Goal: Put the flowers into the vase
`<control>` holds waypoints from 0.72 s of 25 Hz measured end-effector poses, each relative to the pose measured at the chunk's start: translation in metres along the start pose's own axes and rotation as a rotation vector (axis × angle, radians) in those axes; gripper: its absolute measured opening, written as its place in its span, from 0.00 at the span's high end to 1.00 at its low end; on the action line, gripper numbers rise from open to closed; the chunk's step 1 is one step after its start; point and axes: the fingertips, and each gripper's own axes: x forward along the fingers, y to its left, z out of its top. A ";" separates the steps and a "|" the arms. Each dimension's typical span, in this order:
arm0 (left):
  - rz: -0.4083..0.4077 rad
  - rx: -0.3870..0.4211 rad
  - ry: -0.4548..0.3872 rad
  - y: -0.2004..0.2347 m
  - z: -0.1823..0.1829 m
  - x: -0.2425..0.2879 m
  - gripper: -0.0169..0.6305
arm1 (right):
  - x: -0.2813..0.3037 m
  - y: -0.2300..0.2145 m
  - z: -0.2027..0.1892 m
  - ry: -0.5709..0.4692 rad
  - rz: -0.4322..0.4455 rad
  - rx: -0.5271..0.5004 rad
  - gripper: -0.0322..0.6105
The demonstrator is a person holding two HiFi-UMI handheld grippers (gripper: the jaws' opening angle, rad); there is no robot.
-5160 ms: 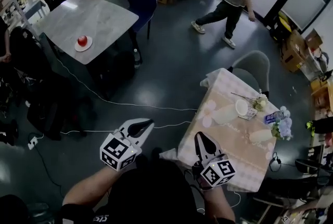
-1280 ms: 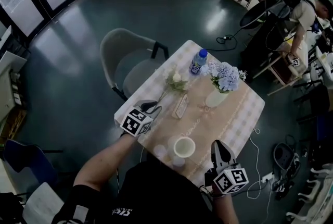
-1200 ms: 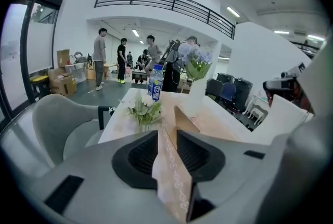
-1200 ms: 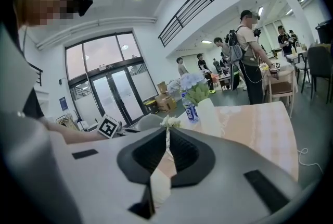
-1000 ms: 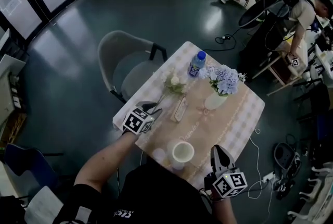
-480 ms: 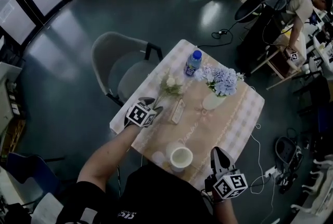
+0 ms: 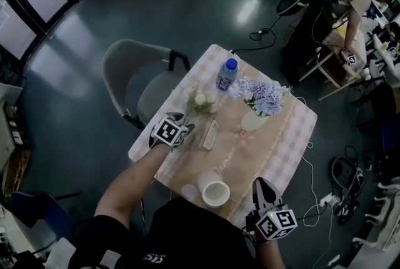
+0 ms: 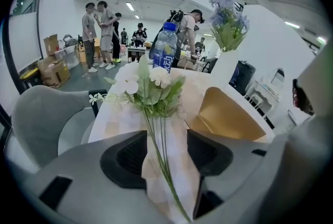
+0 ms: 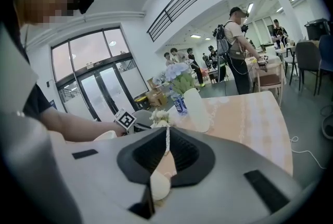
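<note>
now flowers point(image 8: 151, 87) inside widening hand-held gripper point(image 8: 166, 139) (left)

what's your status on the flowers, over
Left hand-held gripper open, jaws just been opening, white flowers stems between them, not gripped. Right hand-held gripper shut, empty. Vase already holds blue flowers.

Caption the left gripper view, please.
Left gripper, jaws just opening, straddles the stems of white flowers on the table; vase and bottle behind.

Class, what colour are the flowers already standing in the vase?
Pale blue flowers; the head view shows them best.
</note>
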 end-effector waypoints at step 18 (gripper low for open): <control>-0.034 -0.020 0.090 0.016 -0.001 0.043 0.62 | 0.002 -0.013 -0.001 0.002 -0.062 0.043 0.89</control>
